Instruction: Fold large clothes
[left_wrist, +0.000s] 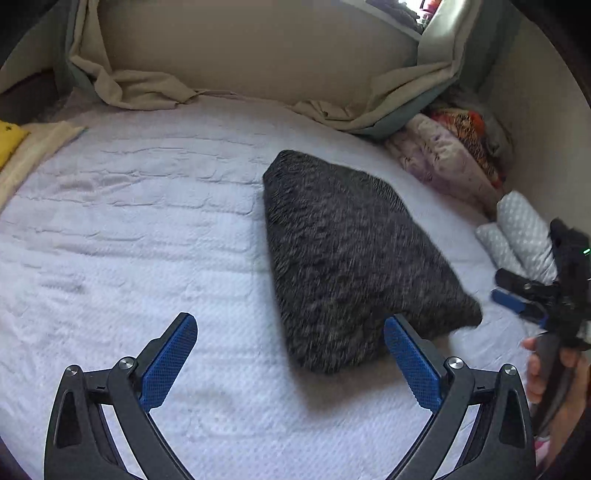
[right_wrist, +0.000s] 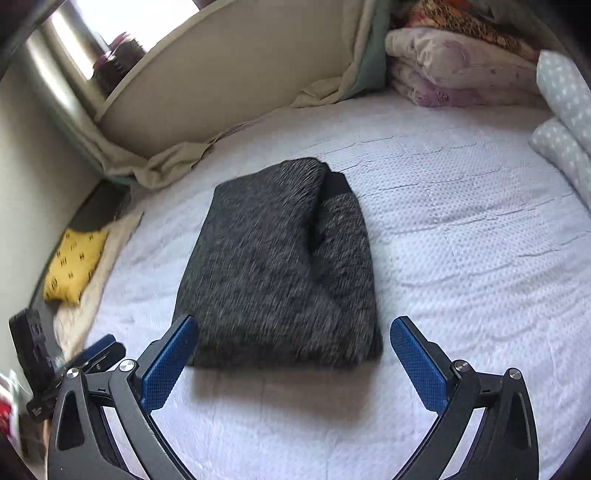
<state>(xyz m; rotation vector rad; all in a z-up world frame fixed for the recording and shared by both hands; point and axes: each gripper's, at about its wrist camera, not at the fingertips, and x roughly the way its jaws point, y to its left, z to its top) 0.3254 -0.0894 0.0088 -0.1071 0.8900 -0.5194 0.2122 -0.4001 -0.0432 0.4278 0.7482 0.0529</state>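
A dark grey fuzzy garment (left_wrist: 347, 254) lies folded into a compact bundle on the white bedsheet (left_wrist: 147, 240). It also shows in the right wrist view (right_wrist: 280, 266), with a folded sleeve edge on its right side. My left gripper (left_wrist: 290, 328) is open and empty, just short of the bundle's near corner. My right gripper (right_wrist: 293, 332) is open and empty, its fingers on either side of the bundle's near edge, slightly above it. The right gripper also shows at the right edge of the left wrist view (left_wrist: 517, 291), held by a hand.
The white sheet also shows in the right wrist view (right_wrist: 461, 258). Folded blankets (left_wrist: 447, 155) and a dotted grey pillow (left_wrist: 524, 229) lie at the right side. A yellow cushion (right_wrist: 75, 262) lies at the left. A beige headboard (left_wrist: 258, 48) with crumpled cloth stands behind.
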